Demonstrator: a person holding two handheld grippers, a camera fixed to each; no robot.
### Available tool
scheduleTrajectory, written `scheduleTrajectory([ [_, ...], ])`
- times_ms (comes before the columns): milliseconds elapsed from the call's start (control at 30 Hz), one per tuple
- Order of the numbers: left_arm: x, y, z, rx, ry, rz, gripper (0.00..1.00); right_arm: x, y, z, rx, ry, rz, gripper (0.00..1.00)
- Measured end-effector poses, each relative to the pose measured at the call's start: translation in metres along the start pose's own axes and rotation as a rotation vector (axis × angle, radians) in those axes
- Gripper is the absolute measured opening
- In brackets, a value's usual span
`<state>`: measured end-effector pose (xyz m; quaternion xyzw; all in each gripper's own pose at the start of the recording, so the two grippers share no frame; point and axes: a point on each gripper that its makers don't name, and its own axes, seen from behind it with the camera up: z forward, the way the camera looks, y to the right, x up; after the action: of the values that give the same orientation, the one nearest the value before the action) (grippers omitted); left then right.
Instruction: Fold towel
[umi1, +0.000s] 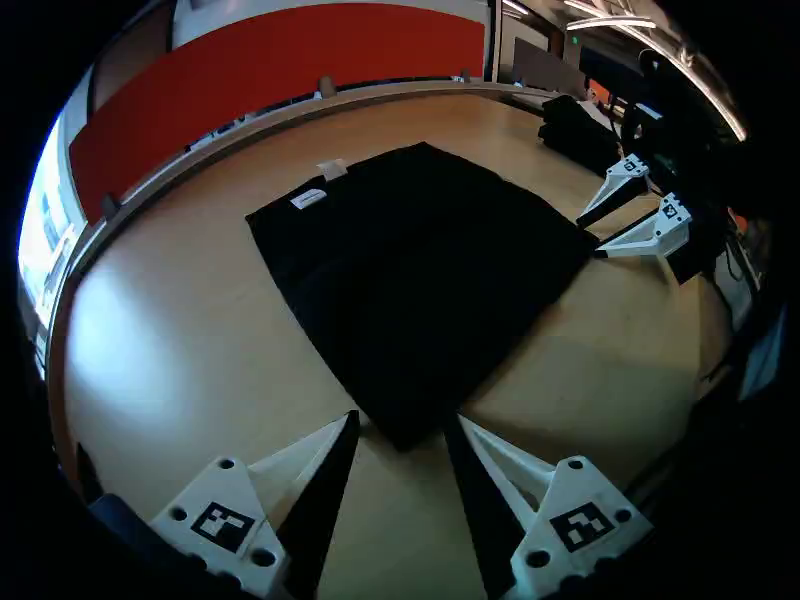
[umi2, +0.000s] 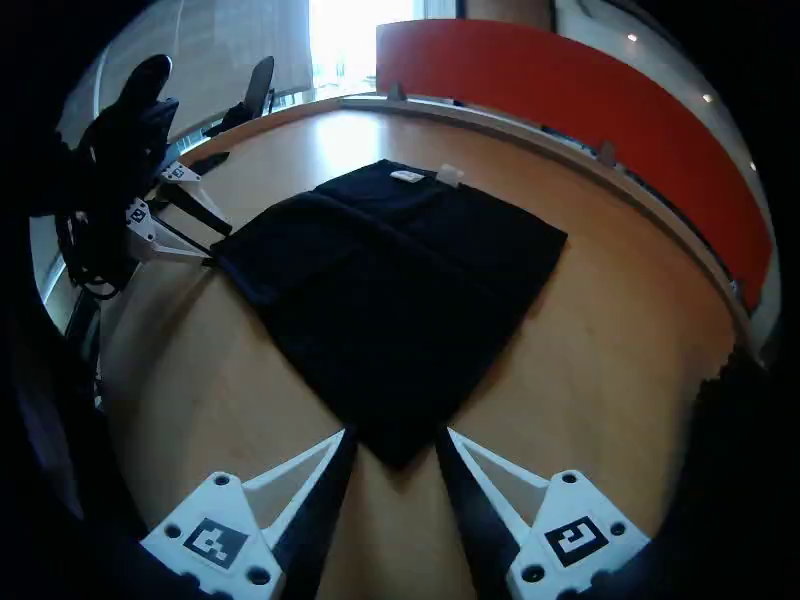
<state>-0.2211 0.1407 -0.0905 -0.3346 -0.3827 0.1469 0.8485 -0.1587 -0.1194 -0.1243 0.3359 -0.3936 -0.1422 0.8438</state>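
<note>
Jaws on both grippers stand wide, gripping nothing. Left gripper (umi1: 400, 432) has one corner of the black towel (umi1: 420, 270) lying between its fingertips; right gripper (umi2: 393, 445) likewise at a neighbouring corner. Towel spread flat on the wooden table (umi1: 180, 330), a white tag (umi1: 310, 198) near its far edge.

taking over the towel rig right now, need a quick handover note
Left gripper: open, fingers either side of one corner of the black towel, not clamped.
Right gripper: open, straddling another corner the same way.
Towel: lying flat on the wooden table, white tag at its far edge.
Done: both grippers lined up on corners.
Left: probably close on both corners, lift, and carry them across to fold. Whether it has already been folded once, I cannot tell.
</note>
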Motion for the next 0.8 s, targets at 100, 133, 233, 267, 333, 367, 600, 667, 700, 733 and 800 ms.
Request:
scheduleTrajectory([
  [100,0.000,0.004,0.000,-0.005,0.001,0.009,0.48,0.000,-0.001,0.000,0.002,0.000,-0.001,0.45],
  [133,0.001,0.005,0.000,-0.006,0.000,0.011,0.46,0.000,-0.001,0.000,0.003,0.000,-0.001,0.40],
  [233,0.001,0.008,0.001,-0.009,-0.004,0.010,0.38,0.001,-0.003,0.001,0.005,0.000,0.000,0.27],
  [267,0.001,0.009,0.001,-0.010,-0.006,0.009,0.37,0.001,-0.003,0.001,0.005,-0.001,0.001,0.25],
  [333,0.000,0.010,0.001,-0.011,-0.011,0.010,0.35,0.001,-0.003,0.001,0.005,-0.003,0.004,0.22],
  [367,0.000,0.011,0.001,-0.011,-0.014,0.010,0.33,0.001,-0.003,0.001,0.005,-0.003,0.006,0.21],
  [600,0.003,0.009,0.001,0.013,-0.031,-0.002,0.10,0.002,-0.005,0.002,0.012,-0.004,0.006,0.17],
  [667,0.003,0.009,0.001,0.015,-0.028,-0.009,0.10,0.004,-0.006,0.001,0.010,0.001,0.003,0.17],
  [700,0.003,0.009,0.001,0.015,-0.028,-0.013,0.10,0.006,-0.006,0.000,0.008,0.006,0.002,0.17],
  [733,0.003,0.009,0.000,0.015,-0.028,-0.019,0.10,0.008,-0.006,-0.002,0.006,0.011,0.001,0.17],
  [800,0.004,0.008,0.000,0.015,-0.028,-0.029,0.10,0.011,-0.006,-0.004,0.004,0.020,0.000,0.17],
])
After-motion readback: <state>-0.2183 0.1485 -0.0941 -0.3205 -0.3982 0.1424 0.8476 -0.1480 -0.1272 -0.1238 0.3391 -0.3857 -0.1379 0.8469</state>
